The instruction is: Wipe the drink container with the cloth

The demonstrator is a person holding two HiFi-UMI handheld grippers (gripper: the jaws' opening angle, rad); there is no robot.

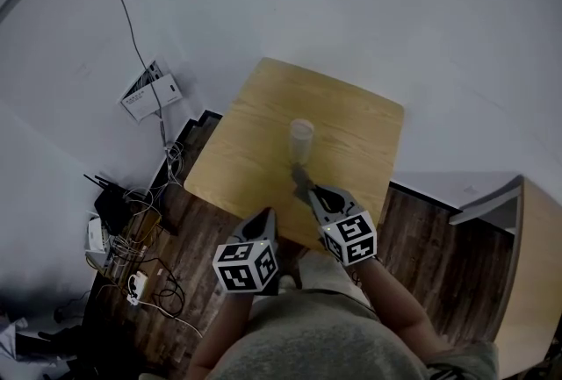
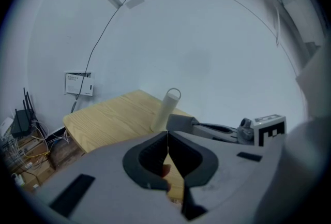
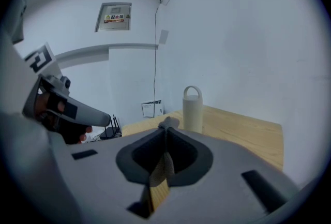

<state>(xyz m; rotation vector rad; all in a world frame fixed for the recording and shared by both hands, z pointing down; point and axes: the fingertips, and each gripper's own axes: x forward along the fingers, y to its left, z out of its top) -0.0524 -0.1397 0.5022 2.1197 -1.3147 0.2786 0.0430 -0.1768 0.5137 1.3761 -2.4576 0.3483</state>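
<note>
A pale cylindrical drink container [image 1: 301,138] with a loop handle stands upright near the middle of the wooden table [image 1: 351,115]. My right gripper [image 1: 310,191] is over the table's near edge, just short of the container, shut on a small grey cloth [image 1: 301,175] that sticks out past its tips. From the right gripper view the cloth [image 3: 168,123] bunches at the jaw tips, with the container [image 3: 192,110] just beyond. My left gripper [image 1: 269,214] hangs at the table's near edge, shut with nothing in it. The left gripper view shows the container [image 2: 166,109] and the cloth [image 2: 179,123].
Tangled cables and small devices [image 1: 132,238] lie on the dark floor left of the table. A white wall box [image 1: 151,91] with a cable sits by the wall. Another wooden surface [image 1: 536,273] is at the right edge.
</note>
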